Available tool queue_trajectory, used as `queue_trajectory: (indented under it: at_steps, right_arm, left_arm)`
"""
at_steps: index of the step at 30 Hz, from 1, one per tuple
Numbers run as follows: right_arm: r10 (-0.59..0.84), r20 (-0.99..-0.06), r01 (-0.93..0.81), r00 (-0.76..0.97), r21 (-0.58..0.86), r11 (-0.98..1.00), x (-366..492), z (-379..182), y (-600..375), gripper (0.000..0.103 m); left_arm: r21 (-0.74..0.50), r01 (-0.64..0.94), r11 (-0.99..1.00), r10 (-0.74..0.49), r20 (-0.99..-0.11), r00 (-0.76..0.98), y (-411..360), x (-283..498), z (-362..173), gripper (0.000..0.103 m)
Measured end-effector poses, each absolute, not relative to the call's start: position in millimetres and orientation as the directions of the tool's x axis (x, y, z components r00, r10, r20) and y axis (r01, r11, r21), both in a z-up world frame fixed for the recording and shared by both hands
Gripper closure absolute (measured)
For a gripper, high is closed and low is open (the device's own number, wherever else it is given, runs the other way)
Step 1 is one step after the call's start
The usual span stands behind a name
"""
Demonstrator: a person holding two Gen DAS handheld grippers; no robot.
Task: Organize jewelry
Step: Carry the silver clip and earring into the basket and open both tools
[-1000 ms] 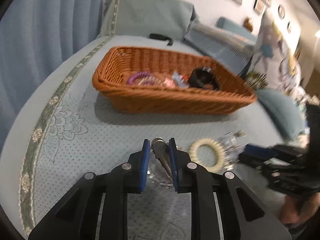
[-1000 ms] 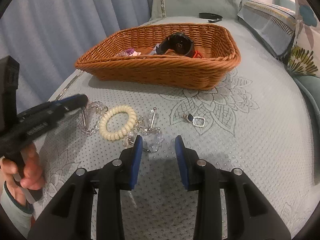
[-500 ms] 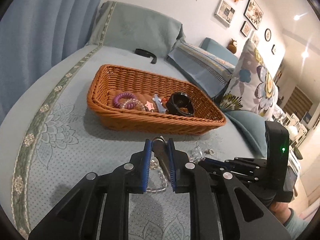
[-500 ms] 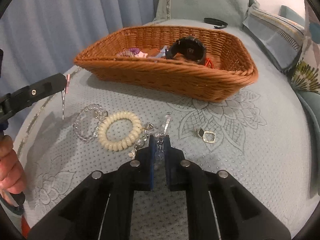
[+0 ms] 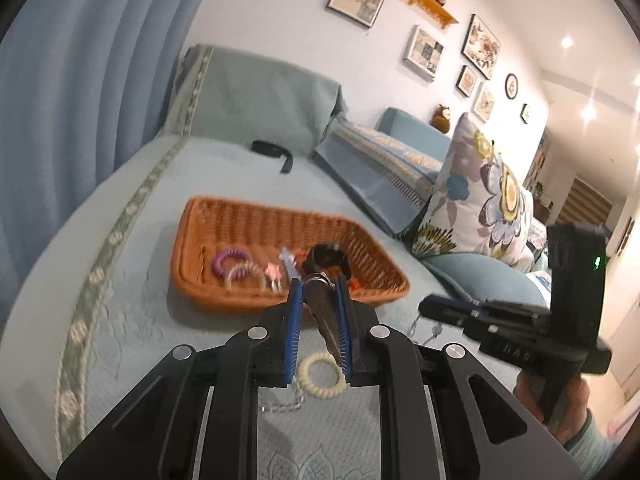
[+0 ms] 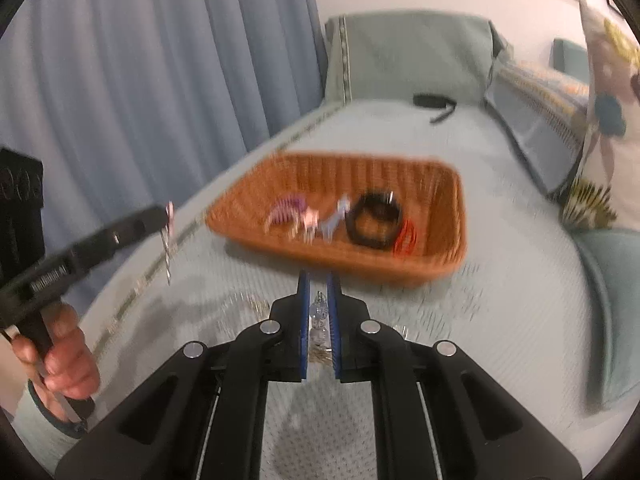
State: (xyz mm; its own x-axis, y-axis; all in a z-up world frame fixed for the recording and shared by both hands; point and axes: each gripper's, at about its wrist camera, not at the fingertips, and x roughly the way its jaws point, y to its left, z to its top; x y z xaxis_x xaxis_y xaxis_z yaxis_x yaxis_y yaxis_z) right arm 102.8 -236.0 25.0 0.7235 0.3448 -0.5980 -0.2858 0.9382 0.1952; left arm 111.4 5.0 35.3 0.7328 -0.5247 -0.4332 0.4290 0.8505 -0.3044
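A slim, dark metal hair clip (image 5: 325, 312) is pinched in the left gripper (image 5: 319, 312); a clear crystal pendant (image 6: 319, 316) is clamped in the right gripper (image 6: 319, 312). Both are held off the bedspread, short of the orange wicker basket (image 5: 384, 276).

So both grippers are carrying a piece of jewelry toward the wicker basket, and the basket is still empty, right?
Not quite: the wicker basket is not empty. The right wrist view shows a black watch, a red piece and purple hair ties lying in it. The rest holds: the left gripper and right gripper are each shut on a small piece.
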Motion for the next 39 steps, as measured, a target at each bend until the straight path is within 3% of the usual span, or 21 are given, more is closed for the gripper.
queue_trajectory:
  at_steps: [6,11,19,29,34,36,39]
  right_arm:
    - [0.313,-0.52,-0.283,0.795,0.138,0.949,136,81,-235,0.096]
    - [0.296,-0.509,-0.269,0.808,0.127,0.955,178,92,-228,0.096]
    - [0.29,-0.588,-0.225,0.755,0.183,0.957,245,50,-224,0.096]
    - [0.264,-0.679,-0.159,0.686,0.214,0.964,269,-10,-229,0.095]
    - [0.257,-0.687,-0.156,0.68,0.208,0.966,261,-11,-232,0.094]
    - [0.273,-0.68,-0.166,0.68,0.22,0.961,256,-6,-235,0.093]
    - [0.28,-0.665,-0.178,0.693,0.218,0.96,240,8,-237,0.093]
  left_arm:
    - [-0.244,0.446,0.861,-0.508,-0.397,0.764,-7,138,69,0.089]
    - [-0.185,0.421,0.888,-0.459,-0.381,0.802,-19,168,77,0.088]
    - [-0.175,0.369,0.913,-0.407,-0.438,0.801,-30,222,45,0.088]
    - [-0.193,0.325,0.926,-0.377,-0.541,0.751,-30,249,-4,0.088]
    - [-0.194,0.314,0.929,-0.368,-0.55,0.749,-27,241,-4,0.075]
    - [-0.197,0.316,0.928,-0.372,-0.538,0.757,-23,232,2,0.06]
    - [-0.196,0.326,0.925,-0.38,-0.518,0.766,-21,216,17,0.059]
